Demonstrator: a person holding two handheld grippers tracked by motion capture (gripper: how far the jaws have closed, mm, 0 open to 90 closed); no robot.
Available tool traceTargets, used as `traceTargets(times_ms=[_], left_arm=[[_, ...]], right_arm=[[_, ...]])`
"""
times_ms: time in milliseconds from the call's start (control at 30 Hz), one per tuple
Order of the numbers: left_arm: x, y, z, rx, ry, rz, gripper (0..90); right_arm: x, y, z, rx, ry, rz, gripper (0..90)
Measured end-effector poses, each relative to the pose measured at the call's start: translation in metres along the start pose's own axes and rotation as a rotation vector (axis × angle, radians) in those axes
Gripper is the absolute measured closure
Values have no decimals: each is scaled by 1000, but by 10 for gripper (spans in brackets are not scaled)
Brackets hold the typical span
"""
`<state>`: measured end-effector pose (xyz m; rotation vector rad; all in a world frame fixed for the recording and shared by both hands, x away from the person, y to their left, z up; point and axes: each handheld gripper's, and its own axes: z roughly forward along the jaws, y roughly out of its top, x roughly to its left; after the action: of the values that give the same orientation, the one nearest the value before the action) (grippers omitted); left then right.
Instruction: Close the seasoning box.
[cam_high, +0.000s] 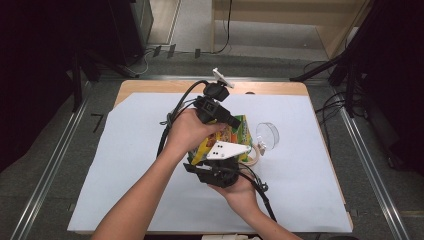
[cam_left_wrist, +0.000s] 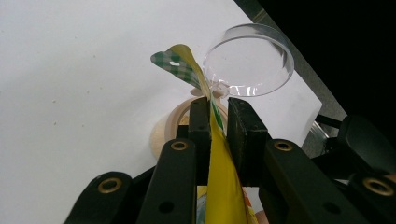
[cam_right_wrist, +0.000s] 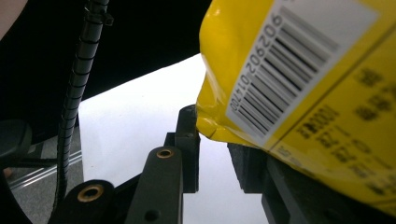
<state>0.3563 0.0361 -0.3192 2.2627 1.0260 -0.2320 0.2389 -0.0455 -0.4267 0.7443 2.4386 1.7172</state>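
**Yellow packet held between two grippers above the table**

The table (cam_high: 125, 165), covered in white sheeting, lay beneath both grippers. Between them — raised off the surface — hung the yellow snack packet (cam_high: 239, 131). The left gripper (cam_left_wrist: 218, 122), reaching in from above and behind, had its jaws pressed together on the packet's thin top edge, whose green-checked corner stuck out past the tips. The right gripper (cam_right_wrist: 212, 149), below and nearer the person, stood with a gap between its jaws; the packet's barcoded face covered one jaw, and I cannot tell whether it pinched anything. Just beyond the left gripper's tips sat a clear plastic cup (cam_left_wrist: 249, 59) and, beside it, a pale tape roll (cam_left_wrist: 168, 128).
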Motion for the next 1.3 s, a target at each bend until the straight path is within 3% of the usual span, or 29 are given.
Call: traceTargets(times_ms=[1300], left_arm=[[-5,3,-1,11,1,2,808]], right_arm=[[1,2,-2,-12,0,13,754]])
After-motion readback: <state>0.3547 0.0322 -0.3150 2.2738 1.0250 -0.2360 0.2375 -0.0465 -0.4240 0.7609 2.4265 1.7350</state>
